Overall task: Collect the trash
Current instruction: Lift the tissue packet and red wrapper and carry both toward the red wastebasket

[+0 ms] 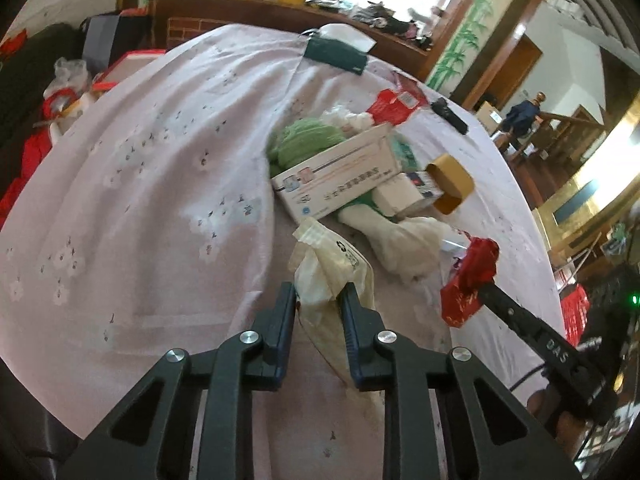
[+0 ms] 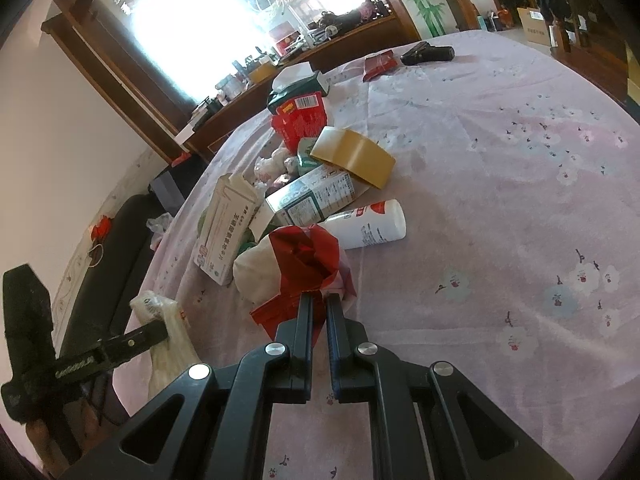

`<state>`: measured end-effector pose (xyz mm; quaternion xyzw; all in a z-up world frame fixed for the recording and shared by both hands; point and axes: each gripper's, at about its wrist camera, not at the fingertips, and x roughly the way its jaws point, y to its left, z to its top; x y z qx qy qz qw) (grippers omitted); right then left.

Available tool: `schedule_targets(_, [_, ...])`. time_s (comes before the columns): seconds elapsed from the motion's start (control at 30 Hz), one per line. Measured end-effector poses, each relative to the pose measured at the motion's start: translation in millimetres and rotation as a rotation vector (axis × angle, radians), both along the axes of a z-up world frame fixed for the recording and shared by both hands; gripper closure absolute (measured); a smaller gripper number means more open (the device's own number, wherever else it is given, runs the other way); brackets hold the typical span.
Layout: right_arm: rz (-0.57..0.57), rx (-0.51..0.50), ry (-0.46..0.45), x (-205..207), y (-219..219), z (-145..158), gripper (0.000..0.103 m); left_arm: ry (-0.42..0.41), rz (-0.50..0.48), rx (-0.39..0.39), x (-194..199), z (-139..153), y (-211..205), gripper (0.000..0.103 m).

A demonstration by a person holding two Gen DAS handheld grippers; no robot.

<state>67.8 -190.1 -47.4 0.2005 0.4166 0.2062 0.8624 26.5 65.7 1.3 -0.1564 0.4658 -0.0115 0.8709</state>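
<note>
My left gripper (image 1: 318,294) is shut on a crumpled cream plastic bag (image 1: 332,268) just above the pink tablecloth (image 1: 140,200). My right gripper (image 2: 319,299) is shut on a crumpled red foil wrapper (image 2: 306,258); the wrapper also shows in the left wrist view (image 1: 472,280). Ahead lies a trash pile: a long white medicine box (image 1: 336,178), green yarn-like wad (image 1: 308,140), a white bottle (image 2: 368,224), a printed carton (image 2: 316,196), a brown tape roll (image 2: 354,156), a red box (image 2: 300,118).
A dark green pouch (image 1: 334,54) and a black remote (image 1: 450,114) lie farther back on the table. A wooden sideboard (image 1: 260,12) full of clutter stands behind. The table edge drops off at the left in the right wrist view, with a dark sofa (image 2: 108,272) below.
</note>
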Motion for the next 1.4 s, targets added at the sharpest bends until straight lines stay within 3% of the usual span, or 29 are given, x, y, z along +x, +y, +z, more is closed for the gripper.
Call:
schedule_targets(0.1, [-0.004,0.003,-0.003,-1.5,-1.9,2.2,0.097,-0.006,-0.021,-0.013,-4.3,-0.5,-7.1,0.084])
schedule_targets(0.33, [-0.024,0.016,-0.060,-15.0,-14.7,17.7,0.097,-0.107,-0.067,-0.023,-10.0,25.6,-28.3,0.086])
schedule_targets(0.57, [-0.113,0.035,-0.165,-53.6,-53.7,56.6,0.097,-0.194,-0.157,-0.056,-8.3,60.6,-68.1,0.086])
schedule_targets(0.97, [-0.352,-0.017,-0.355,-146.4,-143.7,124.3,0.097,-0.289,-0.420,-0.127,-24.1,106.0,-185.2,0.086])
schedule_targets(1.4, [-0.659,-0.119,-0.442,-228.7,-254.5,154.9,0.097,-0.331,-0.692,-0.189,-35.0,139.4,-326.0,0.086])
